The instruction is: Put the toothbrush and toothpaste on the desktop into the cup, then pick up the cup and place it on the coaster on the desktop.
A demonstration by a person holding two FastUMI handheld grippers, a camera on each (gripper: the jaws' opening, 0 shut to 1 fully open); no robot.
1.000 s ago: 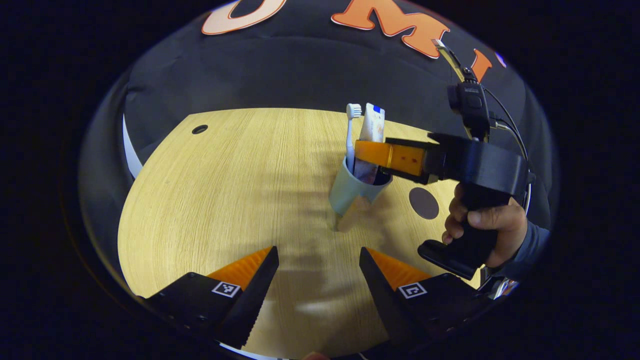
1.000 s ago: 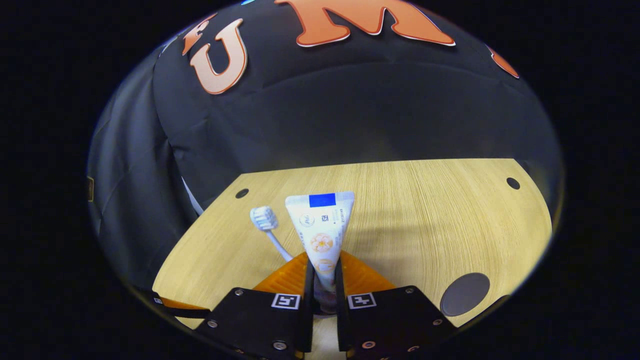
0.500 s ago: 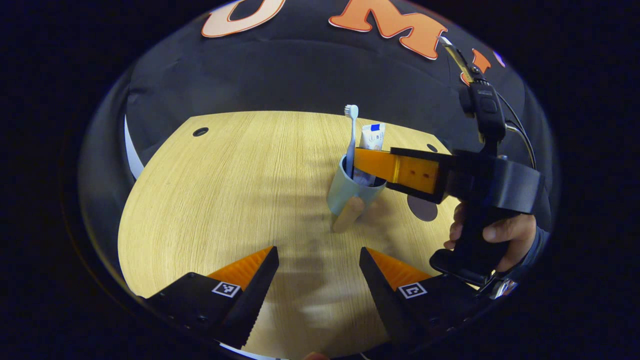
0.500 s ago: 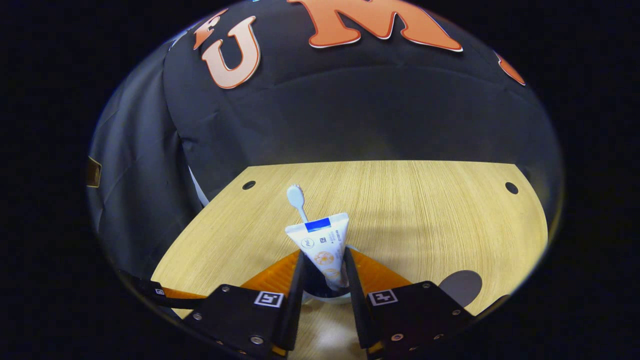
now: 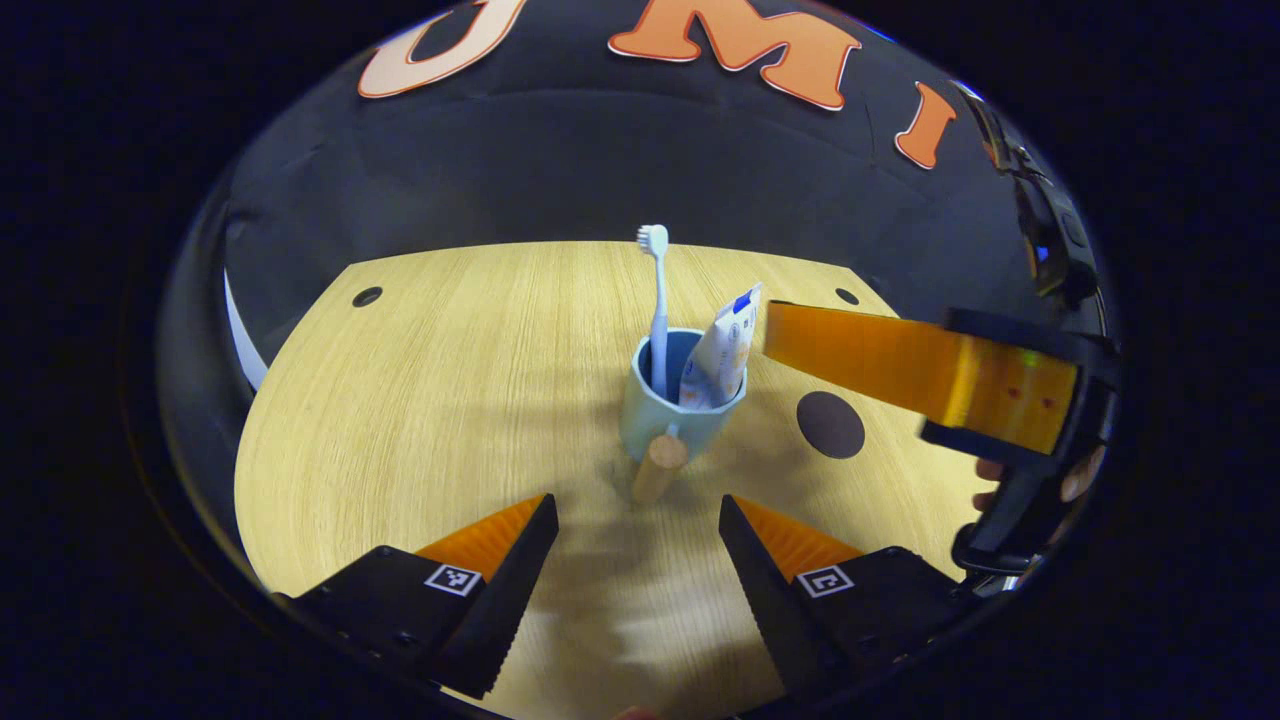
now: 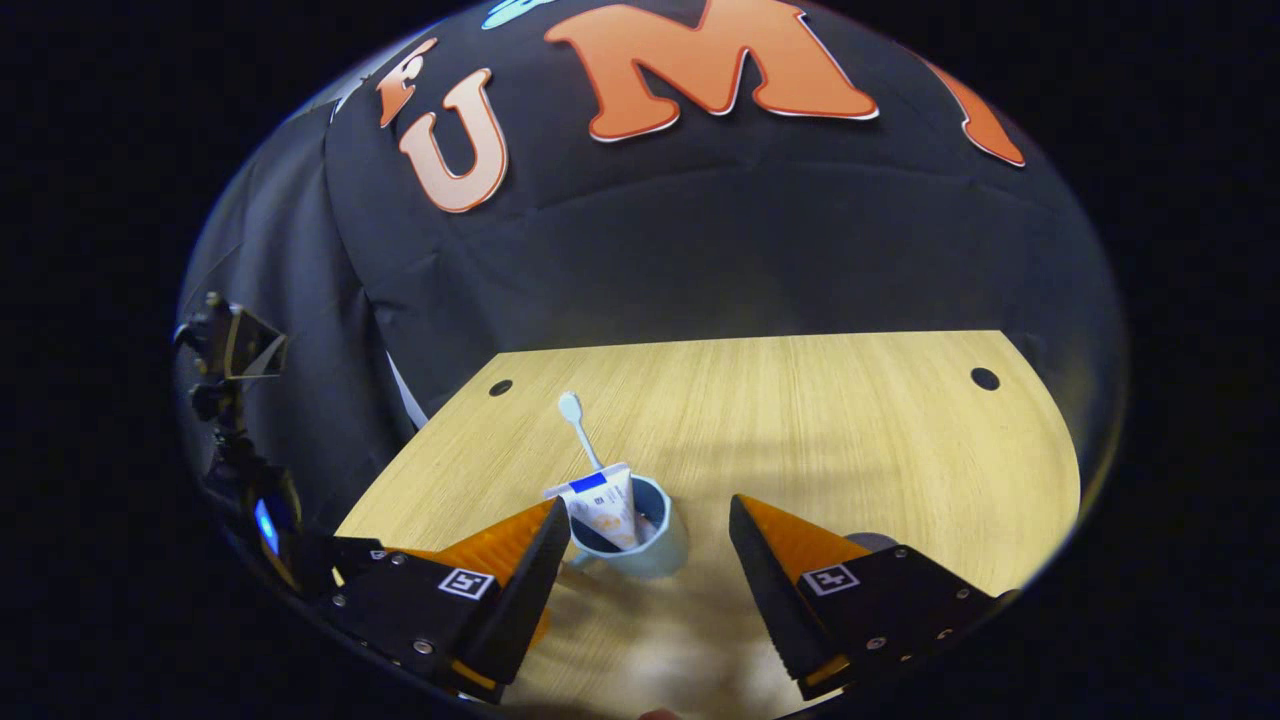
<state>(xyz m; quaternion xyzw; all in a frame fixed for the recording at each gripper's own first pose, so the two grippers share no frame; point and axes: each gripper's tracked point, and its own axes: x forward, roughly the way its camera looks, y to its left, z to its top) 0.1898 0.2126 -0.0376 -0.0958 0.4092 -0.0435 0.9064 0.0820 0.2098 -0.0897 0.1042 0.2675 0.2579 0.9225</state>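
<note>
In the left gripper view, the left gripper (image 5: 637,520) is showing at the bottom of the frame with its jaws standing wide apart, holding and touching nothing. Just above them, at centre frame, one pale blue round cup (image 5: 668,412) with a wooden handle is standing upright on the light wood-grain surface (image 5: 450,380). Inside it one white toothbrush (image 5: 657,300) is standing bristles up, and one white toothpaste tube (image 5: 722,350) is leaning to the right. Right of the cup, one dark round coaster (image 5: 831,424) is lying flat, apart from it. At the right edge, the right gripper (image 5: 920,370) is reaching in above the coaster.

In the right gripper view, the right gripper (image 6: 640,540) is keeping its jaws wide apart, empty, with the cup (image 6: 650,550) sitting between their tips, untouched.
</note>
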